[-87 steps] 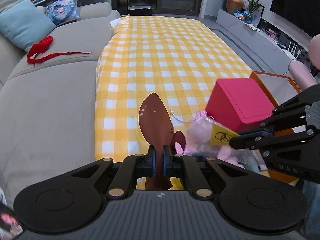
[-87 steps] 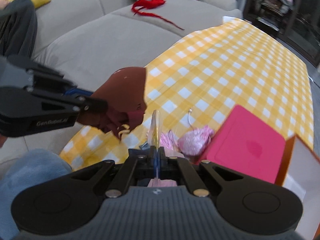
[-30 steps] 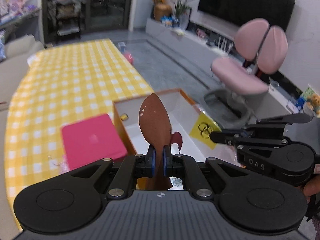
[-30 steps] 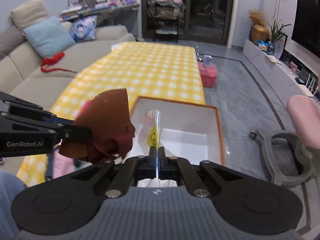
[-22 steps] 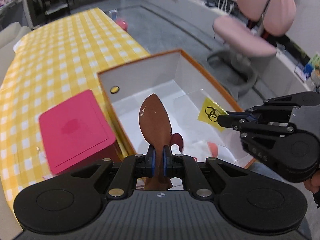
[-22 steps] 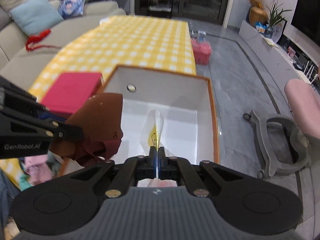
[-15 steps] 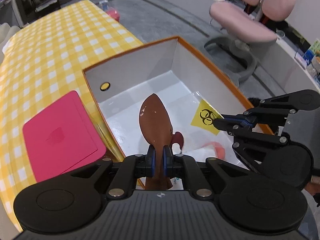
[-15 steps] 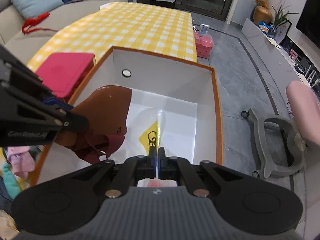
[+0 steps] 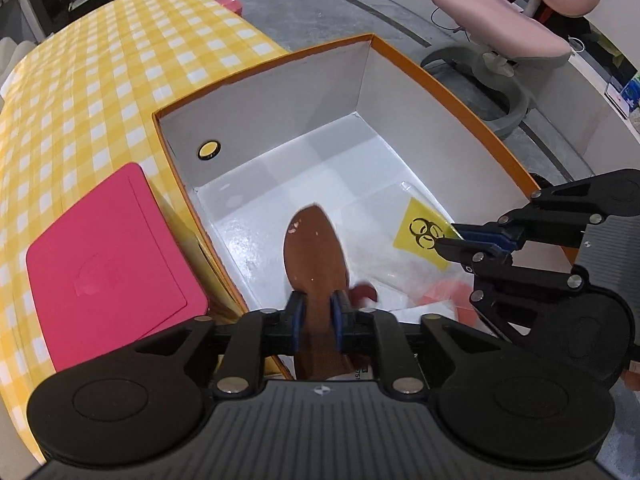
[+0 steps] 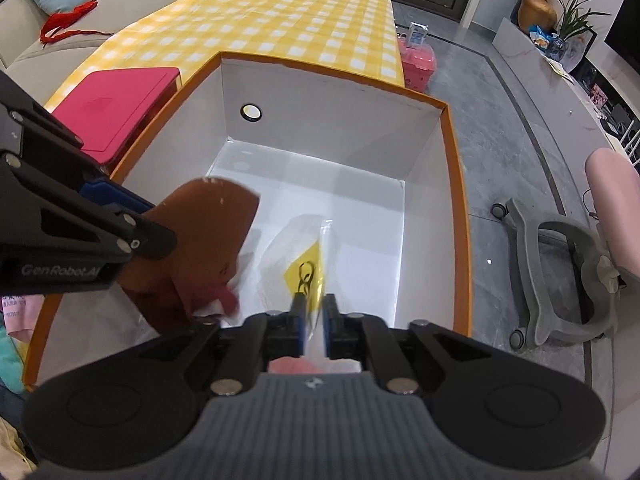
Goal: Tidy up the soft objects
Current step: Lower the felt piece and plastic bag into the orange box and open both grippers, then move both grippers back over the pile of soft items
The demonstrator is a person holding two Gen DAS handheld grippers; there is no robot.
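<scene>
An open orange box [image 9: 256, 76] with white inside walls stands below both grippers. My left gripper [image 9: 316, 312] hangs over its near left part, jaws opening, with a brown leathery soft piece [image 9: 314, 248] still between the pads and sliding down. Its dark red underside [image 9: 364, 292] shows beside it. My right gripper [image 10: 314, 312] is opening too; the thin edge of a clear plastic bag [image 10: 308, 248] with a yellow hazard label stands loose in the gap. The bag [image 9: 424, 236] lies on the box floor with something pink [image 9: 444, 292] in it.
A pink-red flat box [image 9: 104, 256] lies on the yellow checked cloth [image 9: 100, 60] just left of the orange box. A pink office chair [image 9: 500, 28] stands on the grey floor to the right. A grey sofa with a red ribbon [image 10: 64, 20] is far left.
Both grippers sank toward the orange box and tilted downward. Both pairs of jaws have parted; the brown piece has slipped lower and the bag has settled onto the box floor.
</scene>
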